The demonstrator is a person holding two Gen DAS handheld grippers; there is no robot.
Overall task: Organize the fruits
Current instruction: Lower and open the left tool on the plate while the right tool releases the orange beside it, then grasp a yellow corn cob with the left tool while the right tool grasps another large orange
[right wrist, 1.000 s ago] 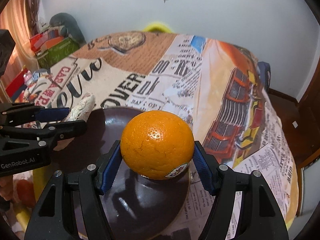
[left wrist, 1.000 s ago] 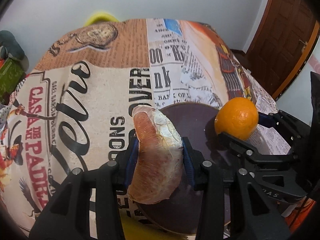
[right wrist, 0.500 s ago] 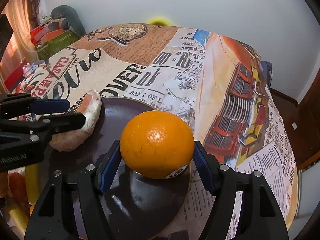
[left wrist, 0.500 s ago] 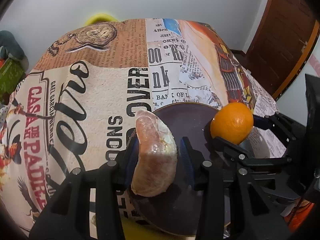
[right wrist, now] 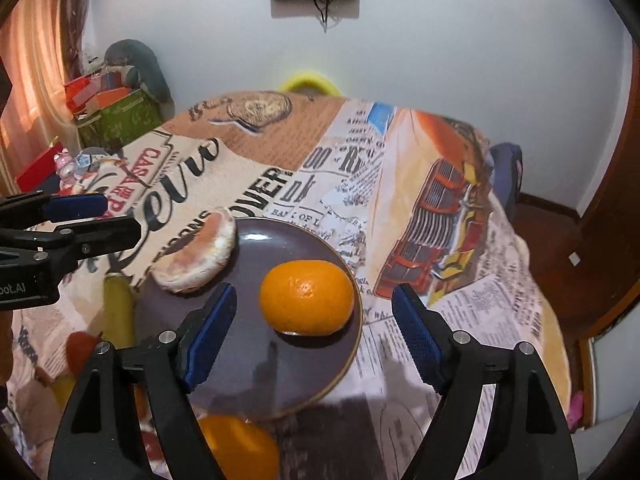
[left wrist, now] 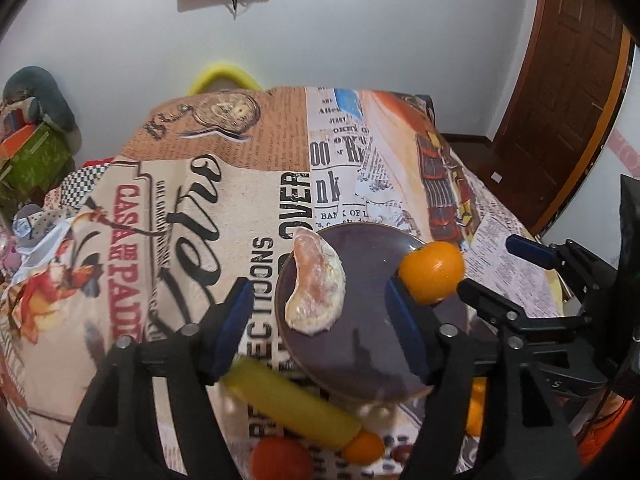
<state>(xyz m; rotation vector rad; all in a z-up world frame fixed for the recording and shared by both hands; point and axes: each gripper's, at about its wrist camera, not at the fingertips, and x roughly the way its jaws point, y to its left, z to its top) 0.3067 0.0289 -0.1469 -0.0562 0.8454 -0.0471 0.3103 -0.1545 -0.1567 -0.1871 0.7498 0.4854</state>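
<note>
Both grippers, left gripper (left wrist: 320,312) and right gripper (right wrist: 312,326), hang with fingers spread, holding nothing. Below them, pomelo segment (left wrist: 316,282) and orange (right wrist: 307,298) rest on the dark plate (right wrist: 256,364); remaining fruit lies nearer the camera.

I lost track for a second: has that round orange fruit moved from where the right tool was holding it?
Yes. The round orange fruit has come down out of the right tool, which is now open, onto the dark purple plate near its right rim.
</note>
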